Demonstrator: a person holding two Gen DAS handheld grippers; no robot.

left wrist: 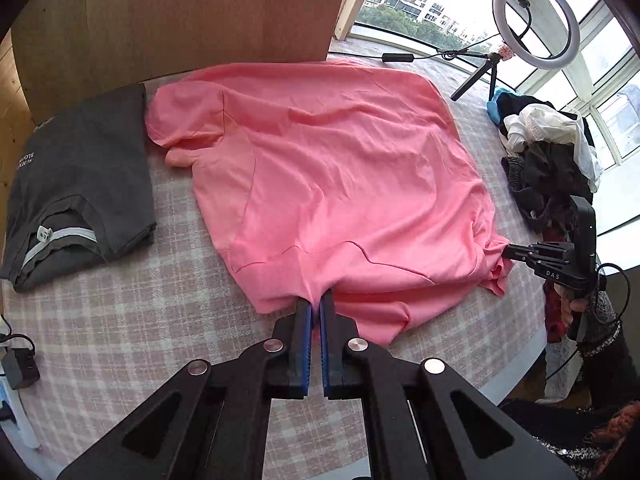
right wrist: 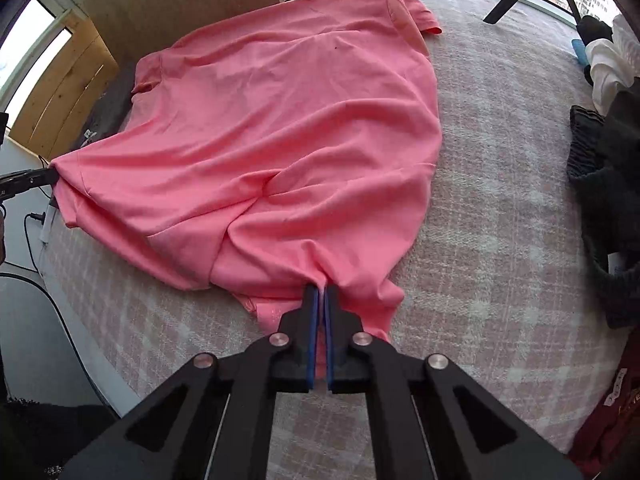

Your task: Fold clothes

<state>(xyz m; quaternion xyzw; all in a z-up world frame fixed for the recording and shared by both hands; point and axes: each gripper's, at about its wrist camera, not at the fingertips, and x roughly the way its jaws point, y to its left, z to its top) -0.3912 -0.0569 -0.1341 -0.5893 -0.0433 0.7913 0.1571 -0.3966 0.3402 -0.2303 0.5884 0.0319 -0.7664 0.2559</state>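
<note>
A pink T-shirt (left wrist: 332, 168) lies spread on the checked pink-and-white cloth (left wrist: 120, 312), wrinkled, with one sleeve at the far left. My left gripper (left wrist: 316, 300) is shut on the shirt's near edge. My right gripper (right wrist: 321, 286) is shut on another part of the near edge of the pink T-shirt (right wrist: 280, 120). In the left wrist view the right gripper (left wrist: 508, 250) pinches the shirt's right corner. In the right wrist view the left gripper (right wrist: 50, 176) holds the left corner. The cloth bunches at both grips.
A folded dark grey T-shirt (left wrist: 76, 184) lies left of the pink one. A pile of dark and white clothes (left wrist: 548, 152) sits at the right. A ring light on a tripod (left wrist: 532, 16) stands at the back. A wooden panel (left wrist: 180, 12) rises behind.
</note>
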